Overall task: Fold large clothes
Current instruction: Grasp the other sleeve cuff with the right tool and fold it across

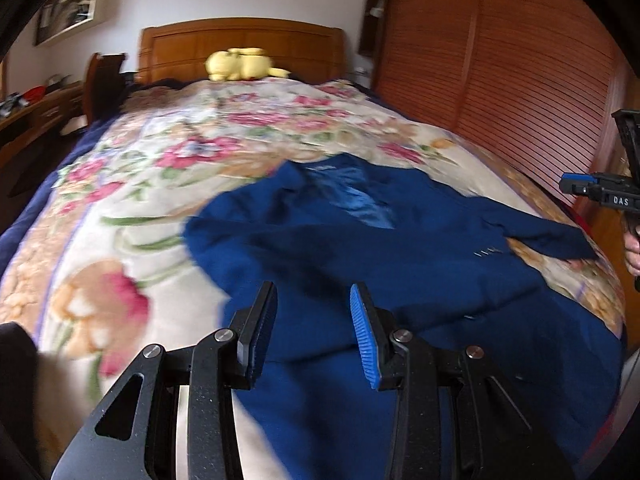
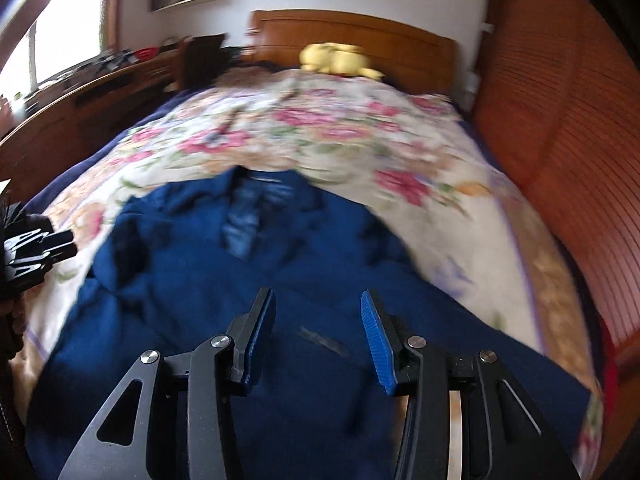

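Observation:
A dark blue jacket (image 1: 360, 248) lies spread on the floral bedspread, collar toward the headboard, with a paler blue lining showing at the neck. It also shows in the right wrist view (image 2: 248, 280). My left gripper (image 1: 314, 296) is open and empty, held above the jacket's near left part. My right gripper (image 2: 318, 300) is open and empty above the jacket's near middle. The right gripper also appears at the right edge of the left wrist view (image 1: 592, 188). The left gripper appears at the left edge of the right wrist view (image 2: 40, 252). Both views are blurred.
The floral bedspread (image 1: 168, 168) covers a bed with a wooden headboard (image 1: 240, 48). A yellow plush toy (image 1: 240, 64) sits by the headboard. A slatted wooden wardrobe (image 1: 500, 80) runs along the bed's right side. A wooden desk (image 2: 80, 96) with clutter stands on the left.

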